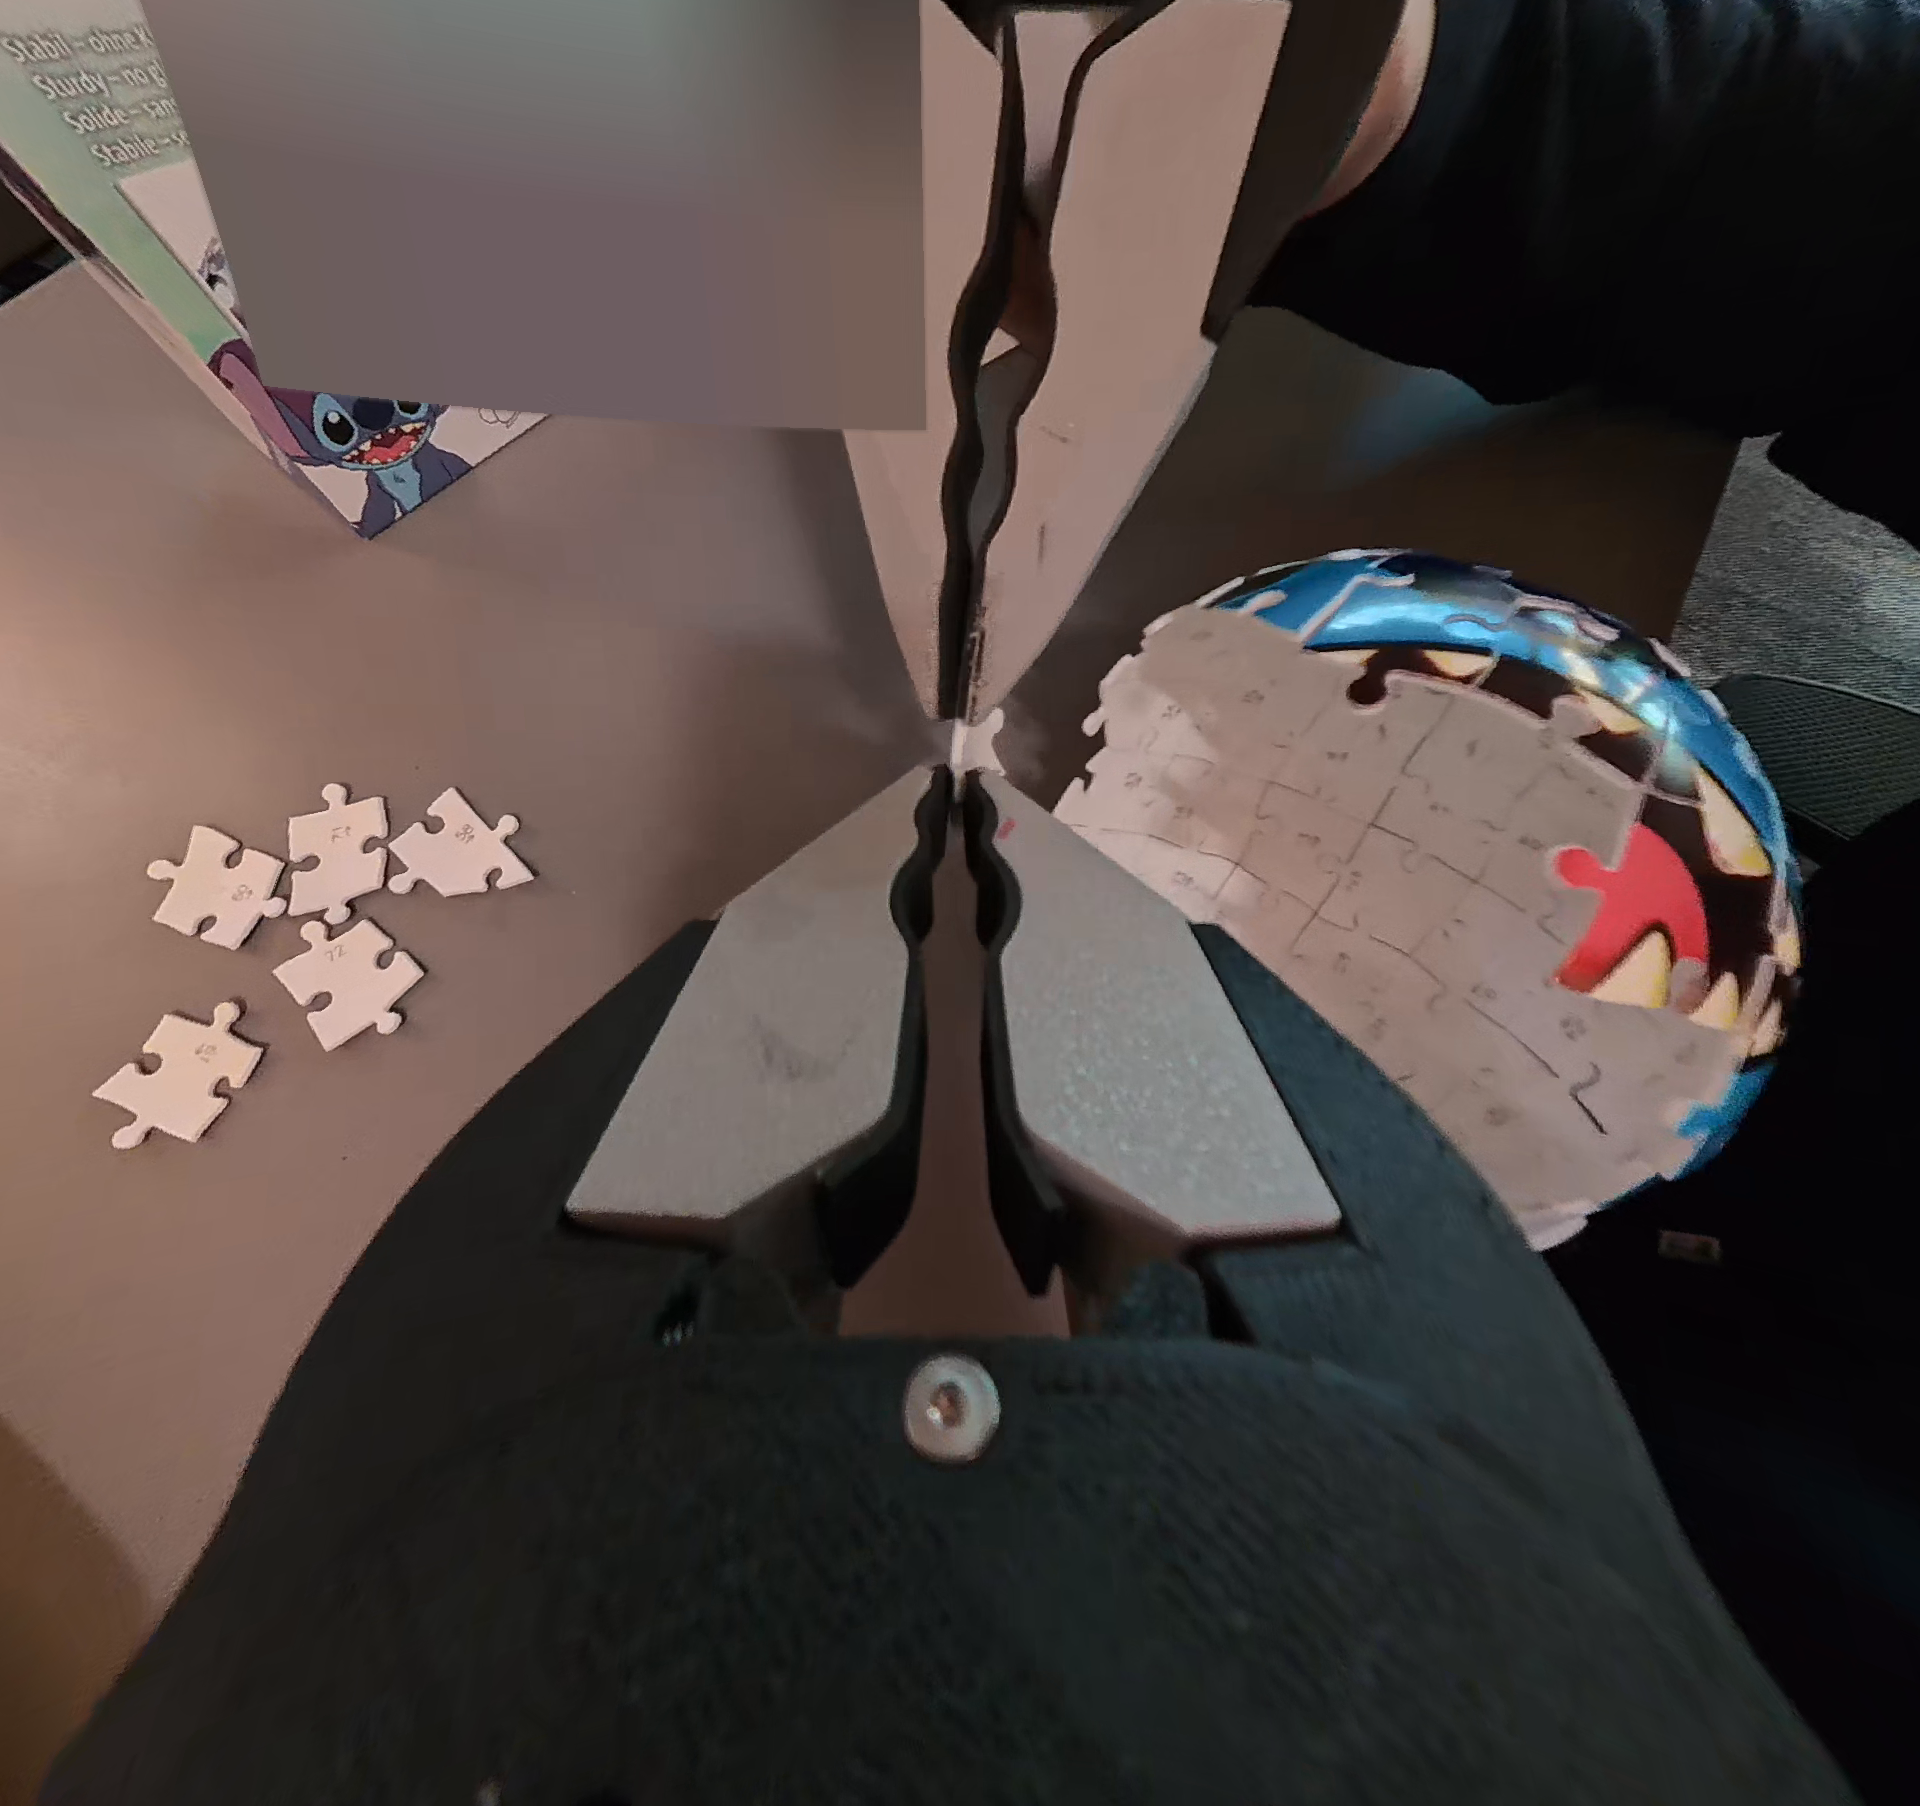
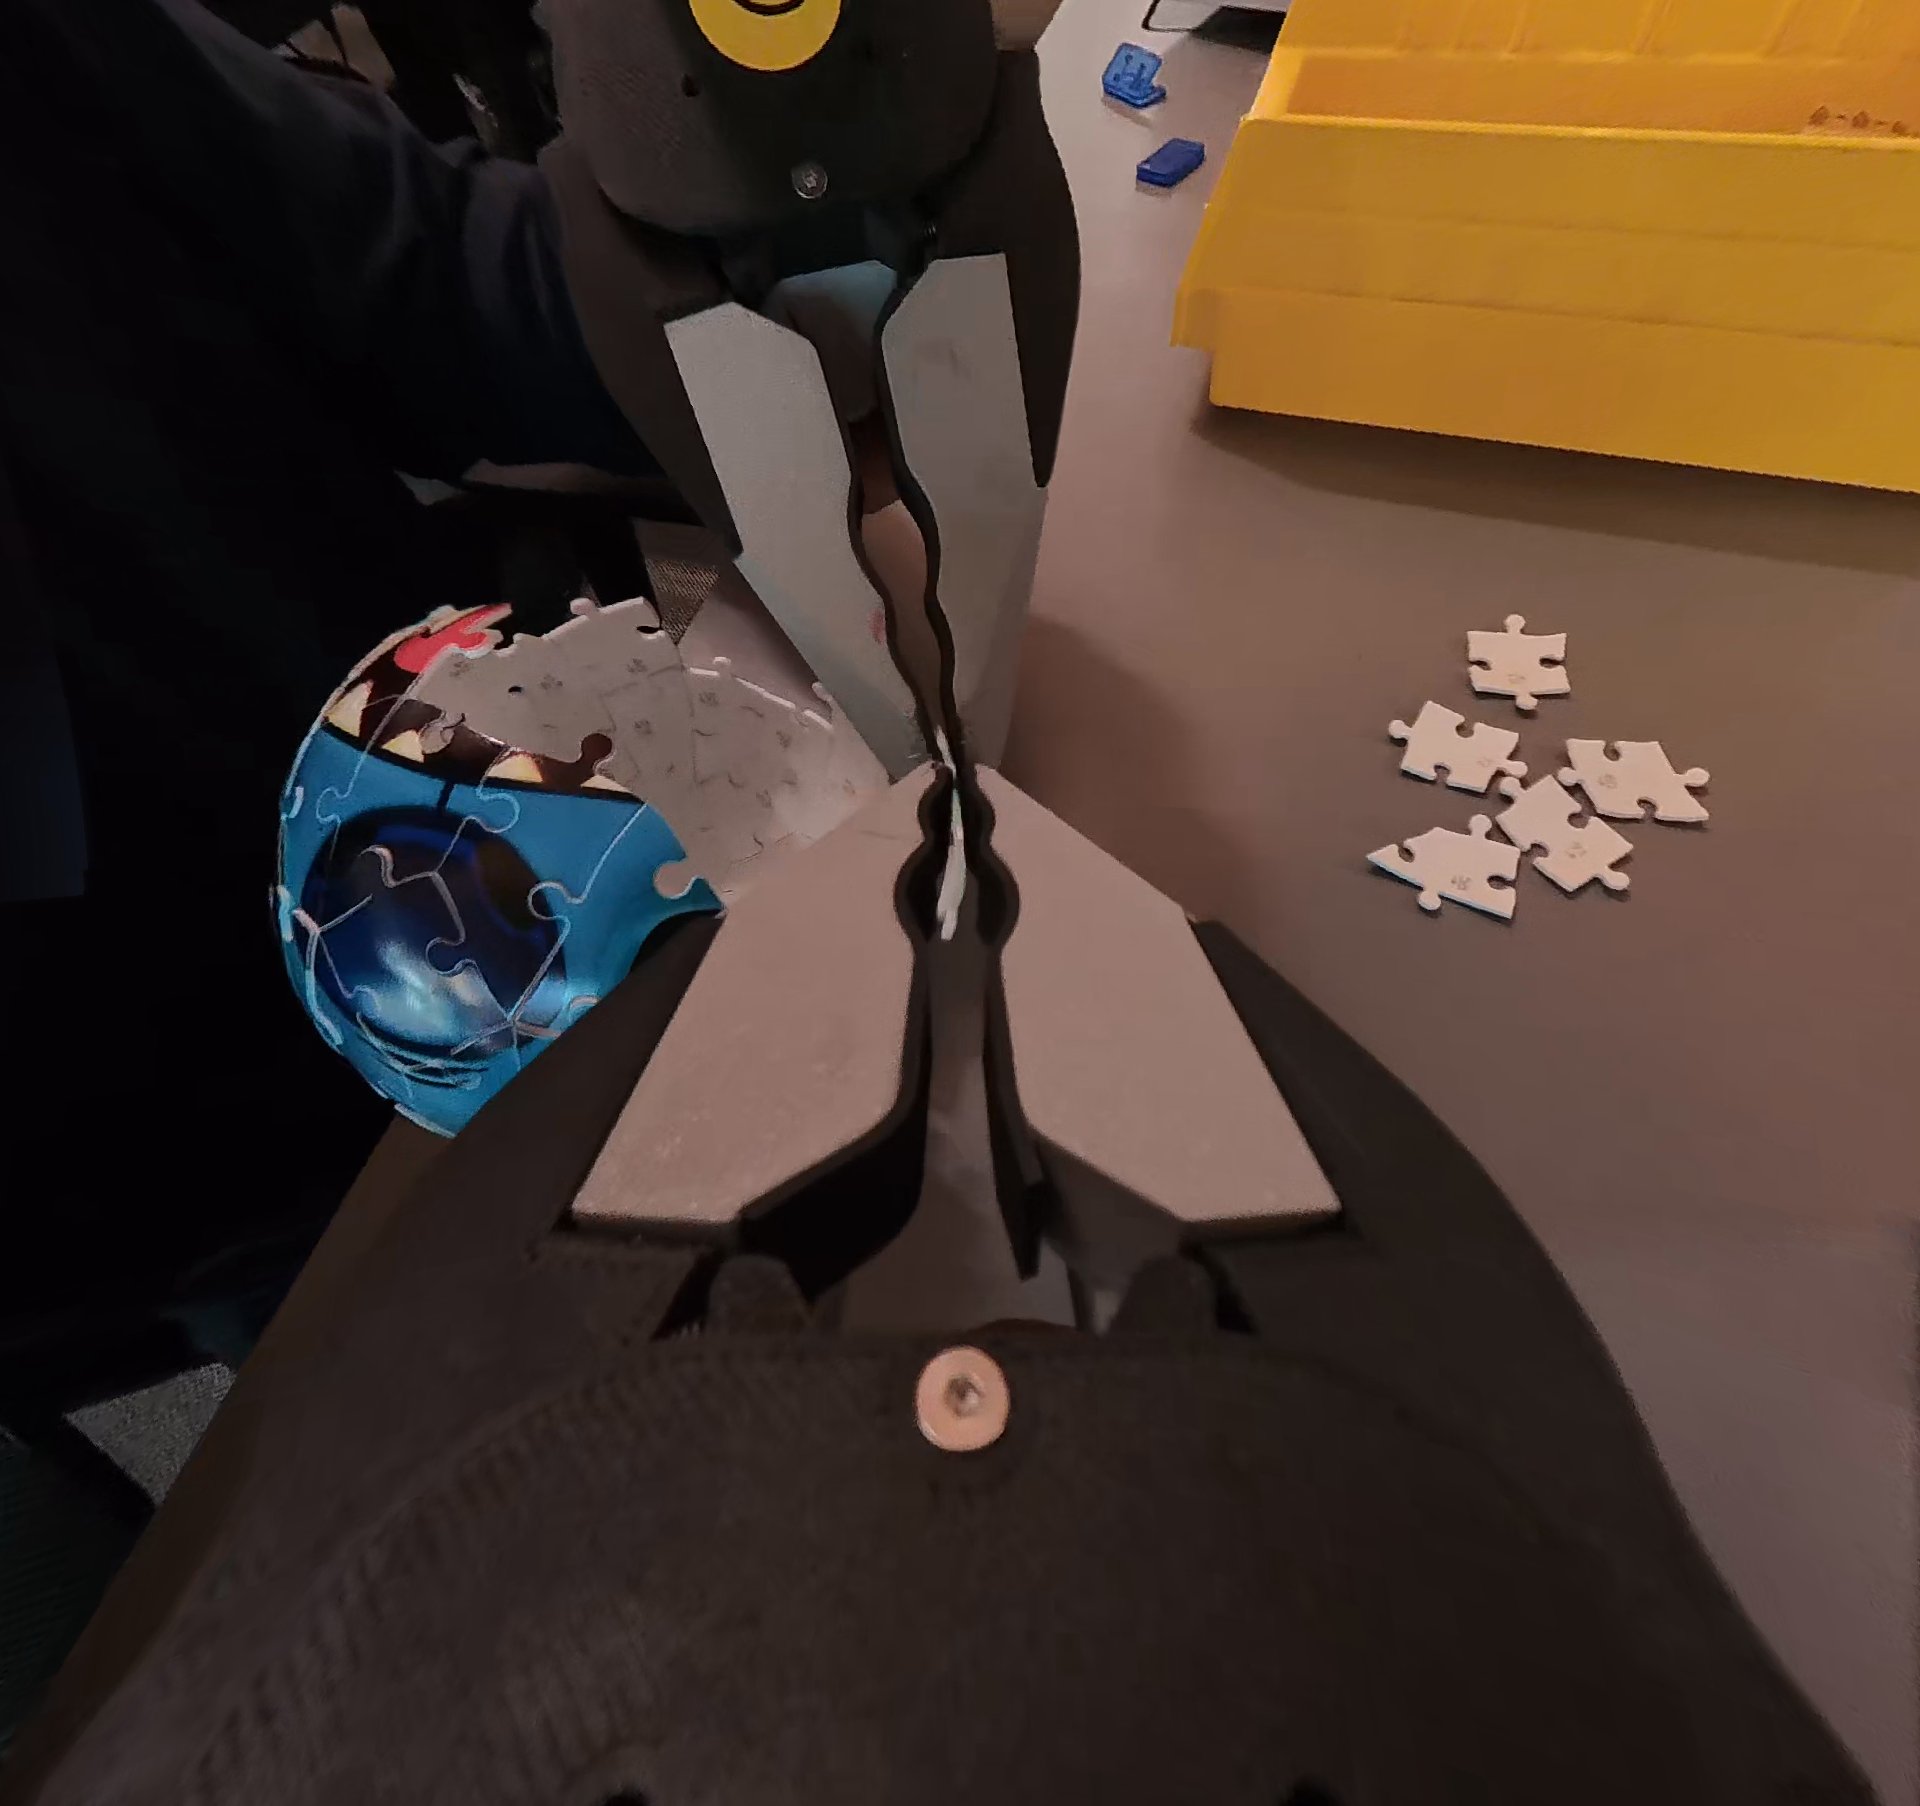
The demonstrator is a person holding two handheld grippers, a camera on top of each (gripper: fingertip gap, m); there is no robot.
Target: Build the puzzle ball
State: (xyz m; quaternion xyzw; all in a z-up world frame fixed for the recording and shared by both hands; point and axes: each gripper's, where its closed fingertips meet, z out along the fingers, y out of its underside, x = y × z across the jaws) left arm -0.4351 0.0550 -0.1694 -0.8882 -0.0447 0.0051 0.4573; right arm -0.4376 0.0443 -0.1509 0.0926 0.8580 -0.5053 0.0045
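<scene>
My left gripper [image 1: 951, 780] and right gripper [image 2: 951, 821] meet tip to tip above the table [image 1: 644, 613], both pinched on one white piece [image 1: 977, 743], which sits edge-on between the clenched fingers. The partly built ball [image 1: 1455, 873], its white inner face showing, lies just beside the tips at the table's near edge, against a dark sleeve [image 1: 1621, 177]. Five loose pieces [image 1: 332, 935] lie face-down well apart on the other side. The box [image 1: 384, 447] stands beyond them, and a yellow bin [image 2: 1558, 250] bounds the far side; bare table lies between.
</scene>
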